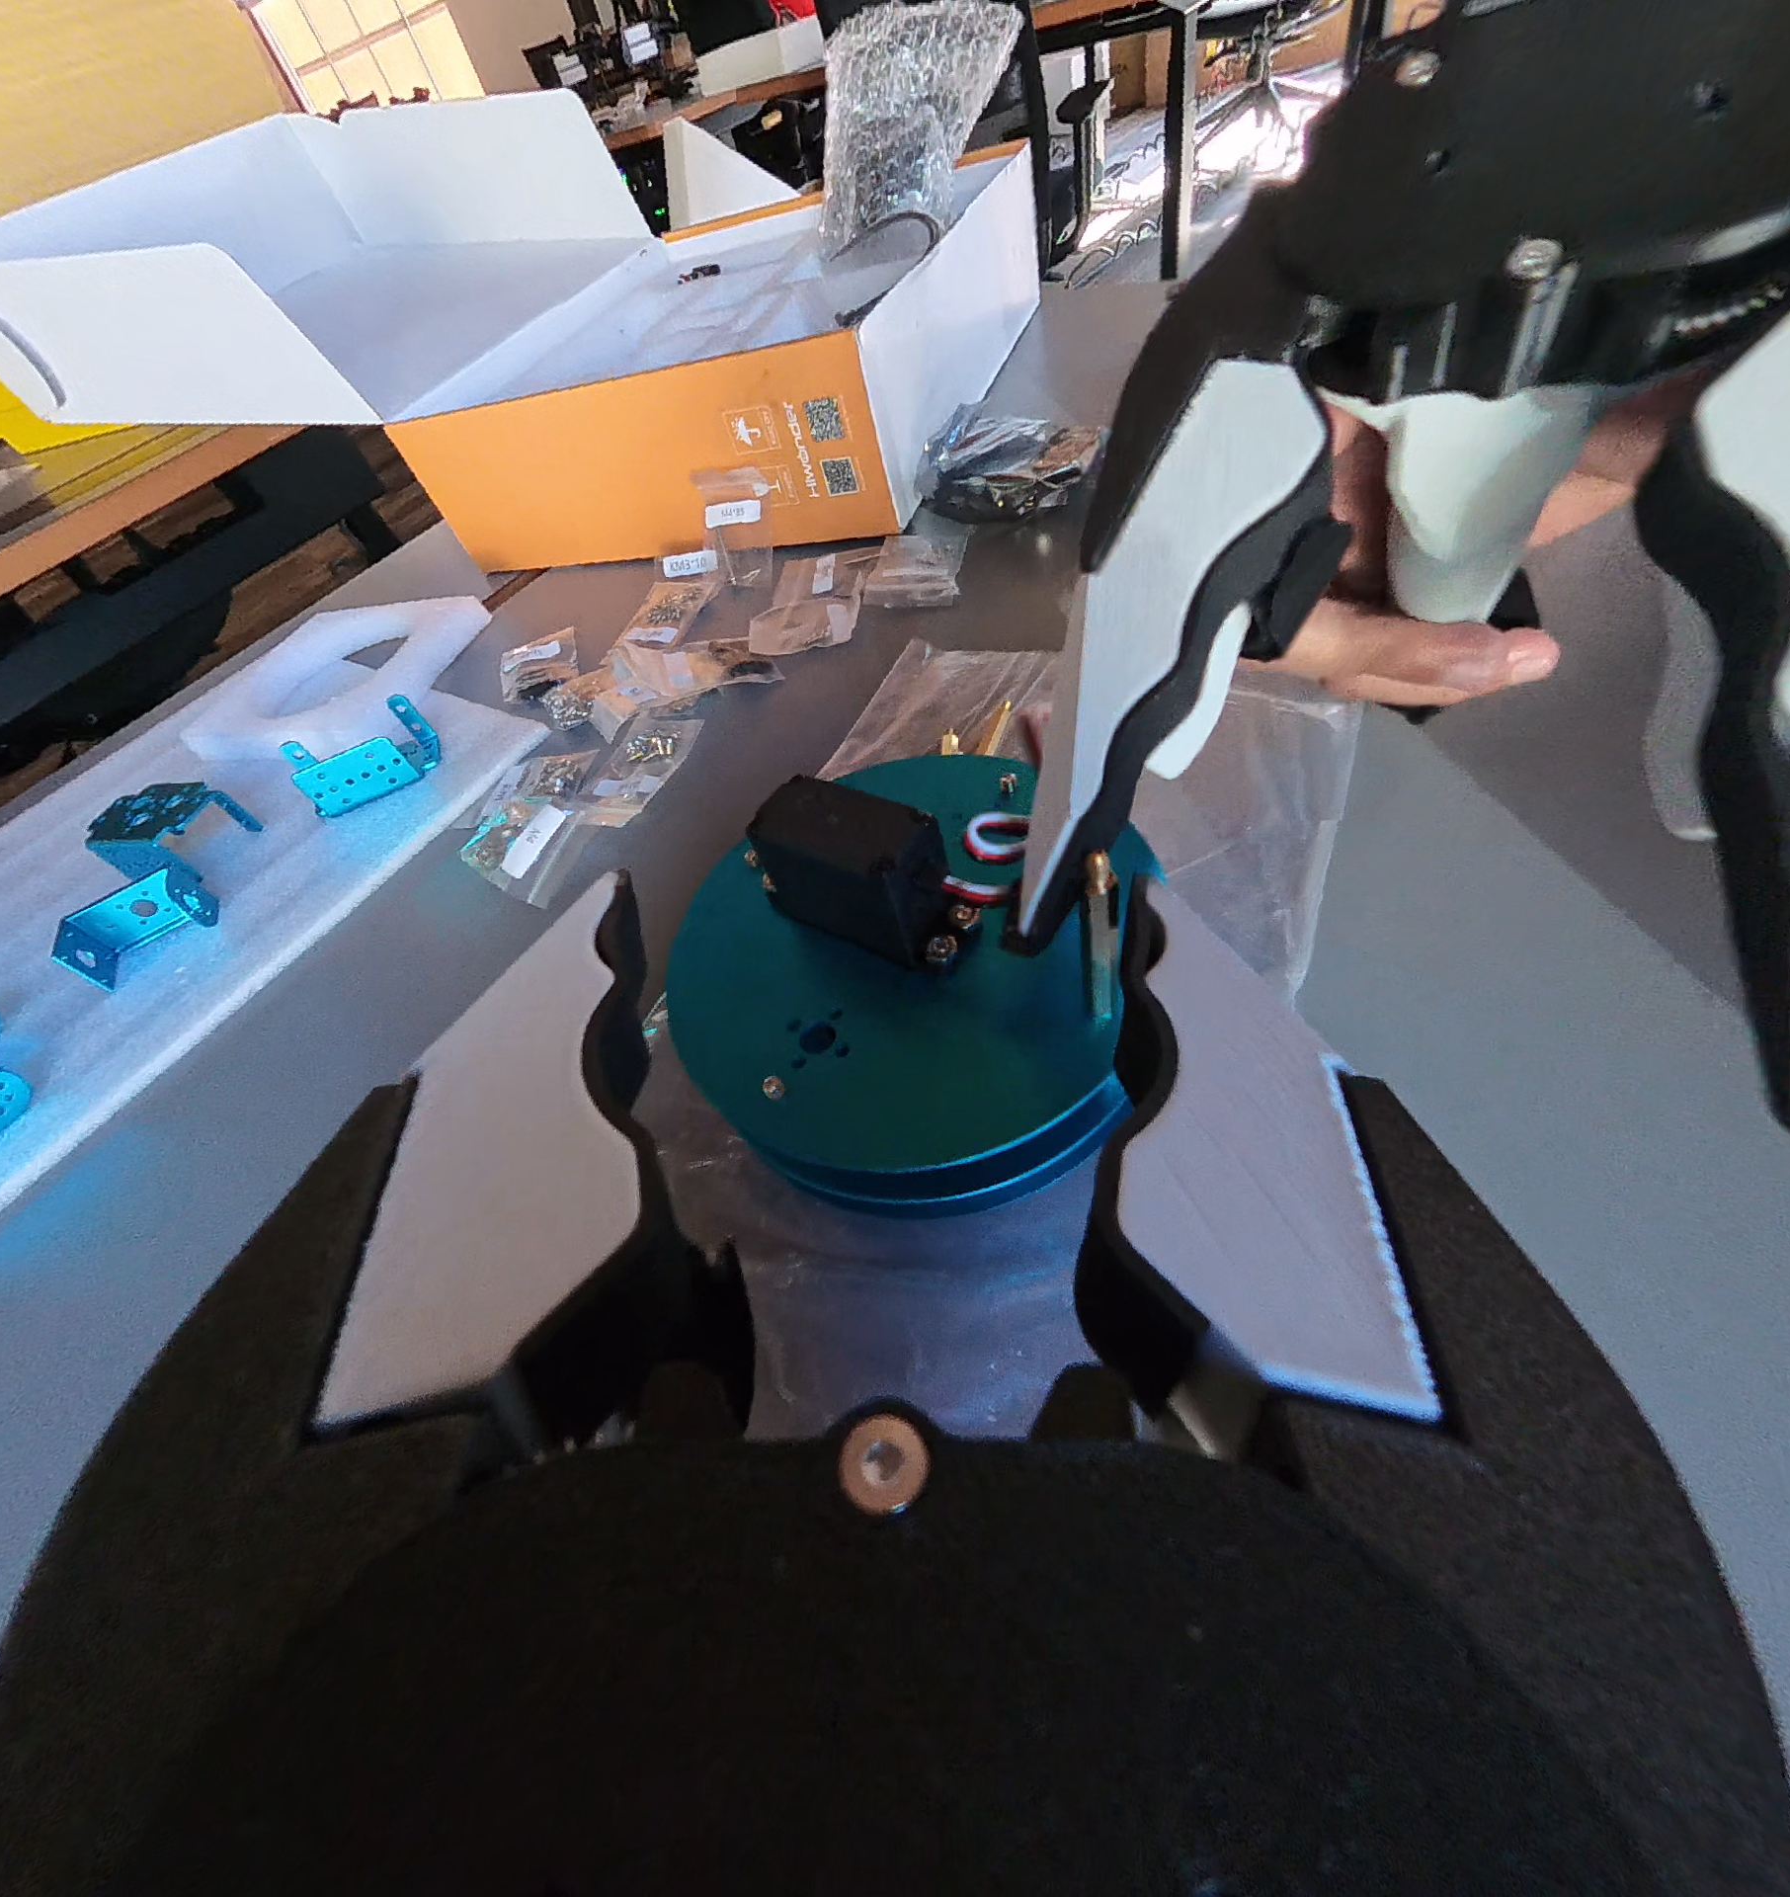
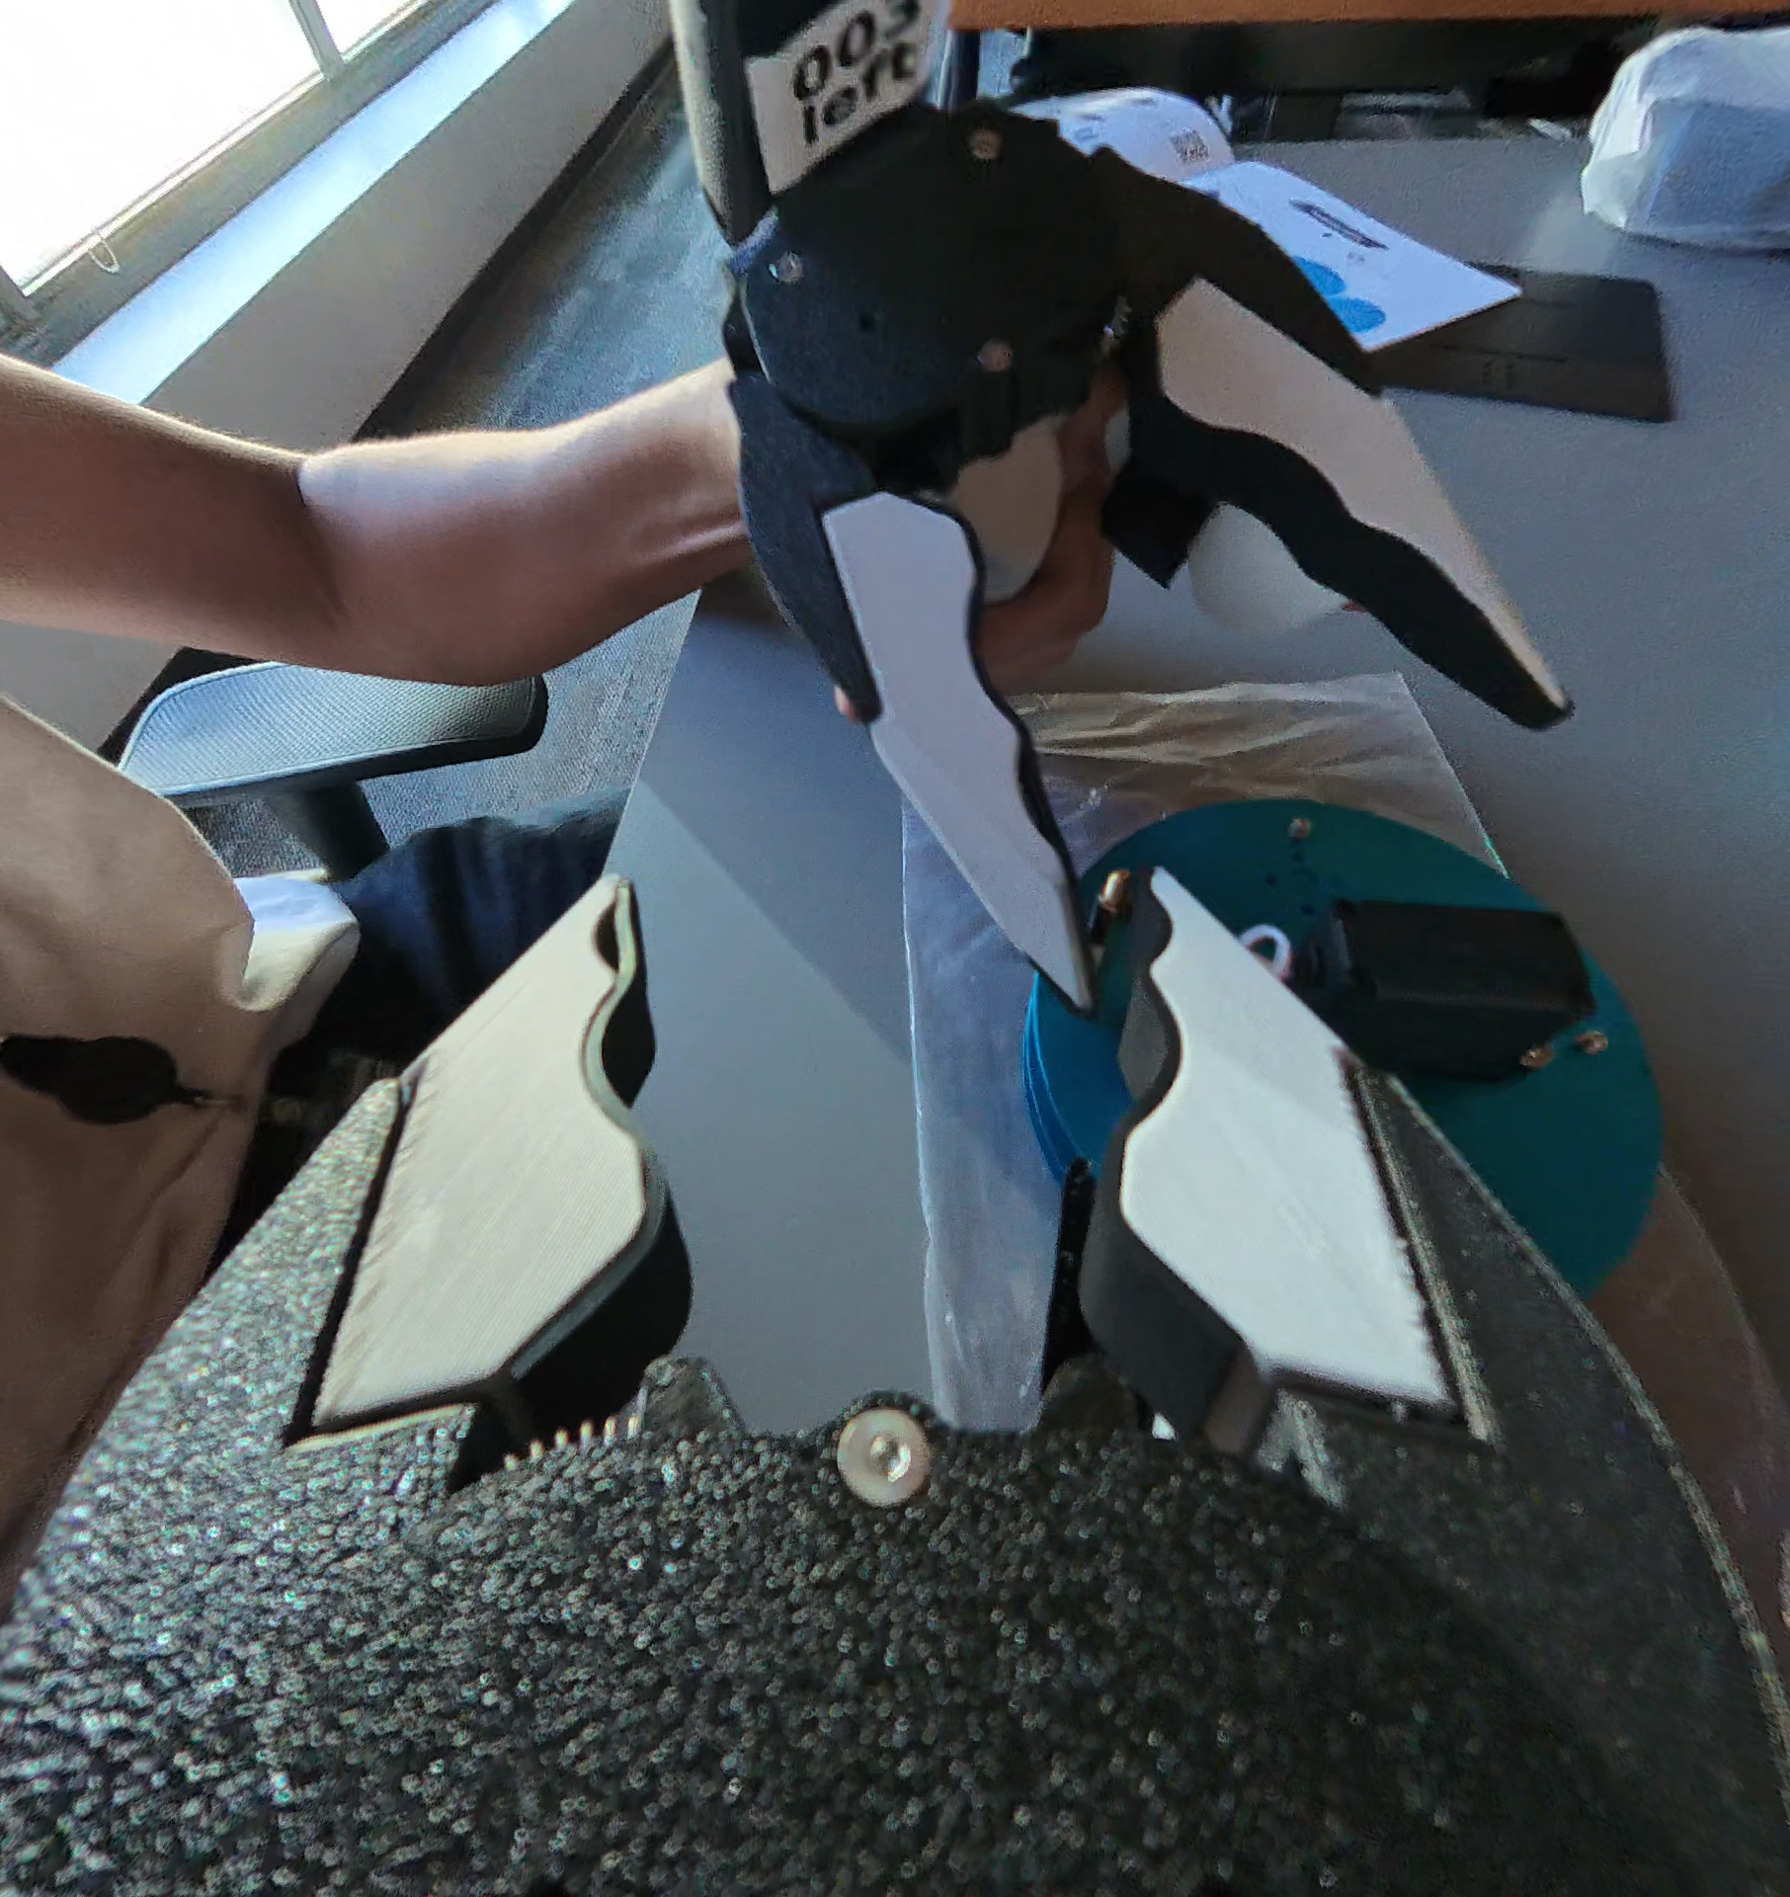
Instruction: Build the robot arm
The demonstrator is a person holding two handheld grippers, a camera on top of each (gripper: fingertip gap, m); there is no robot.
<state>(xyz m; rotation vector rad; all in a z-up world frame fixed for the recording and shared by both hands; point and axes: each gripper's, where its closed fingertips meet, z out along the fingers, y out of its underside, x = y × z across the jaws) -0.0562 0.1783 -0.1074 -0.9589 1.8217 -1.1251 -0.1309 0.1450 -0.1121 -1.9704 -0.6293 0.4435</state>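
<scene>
A round blue metal base (image 1: 901, 1088) lies on a clear plastic bag (image 1: 1250, 821) on the grey table. On it are a black servo (image 1: 850, 873) with red and white wires (image 1: 994, 837) and an upright brass standoff (image 1: 1101, 924). My left gripper (image 1: 883, 903) is open, with its fingers on either side of the base. In the right wrist view (image 2: 1310, 857) one of its fingertips rests at the edge of the base (image 2: 1486, 1160). My right gripper (image 2: 886, 903) is open and empty. Its one fingertip (image 1: 1024, 934) stands right beside the standoff (image 2: 1115, 891).
An open orange and white box (image 1: 614, 462) stands at the back. Small bags of screws (image 1: 604, 719) lie in front of it. Blue brackets (image 1: 357, 765) sit on white foam (image 1: 152, 924) at the left. A black mat (image 2: 1548, 349) and a chair (image 2: 337, 719) show in the right wrist view.
</scene>
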